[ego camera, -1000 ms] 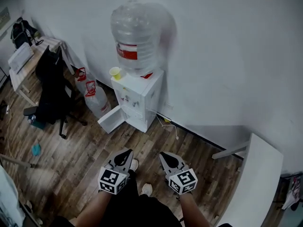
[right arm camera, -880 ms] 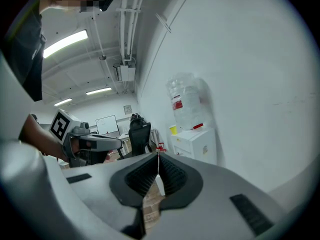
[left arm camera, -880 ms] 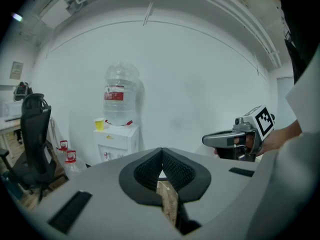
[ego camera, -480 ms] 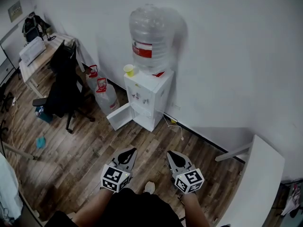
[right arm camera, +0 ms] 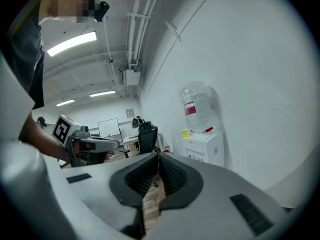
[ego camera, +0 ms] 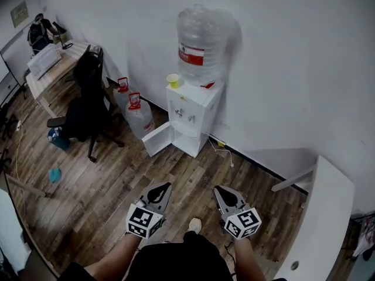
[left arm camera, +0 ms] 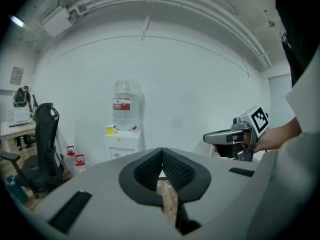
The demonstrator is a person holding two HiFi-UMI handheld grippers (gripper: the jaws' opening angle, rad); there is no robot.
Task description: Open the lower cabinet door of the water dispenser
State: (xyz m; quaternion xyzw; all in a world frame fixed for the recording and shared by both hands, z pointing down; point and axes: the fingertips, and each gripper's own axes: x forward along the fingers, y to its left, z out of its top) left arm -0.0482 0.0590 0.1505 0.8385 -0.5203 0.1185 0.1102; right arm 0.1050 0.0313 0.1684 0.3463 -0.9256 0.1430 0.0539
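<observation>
A white water dispenser stands against the wall with a large clear bottle on top and a yellow cup beside it. Its lower cabinet door hangs swung open to the left. The dispenser shows small and far off in the left gripper view, and the dispenser at the right of the right gripper view. My left gripper and right gripper are held low over the wooden floor, well short of the dispenser. Both are shut and empty.
Two spare water bottles stand left of the dispenser. A black office chair and a desk sit further left. A cable trails on the floor by the wall. A white table edges in at the right.
The dispenser has shifted right and slightly up in the head view and looks smaller, as I have backed away from it. Both grippers stay shut and side by side.
</observation>
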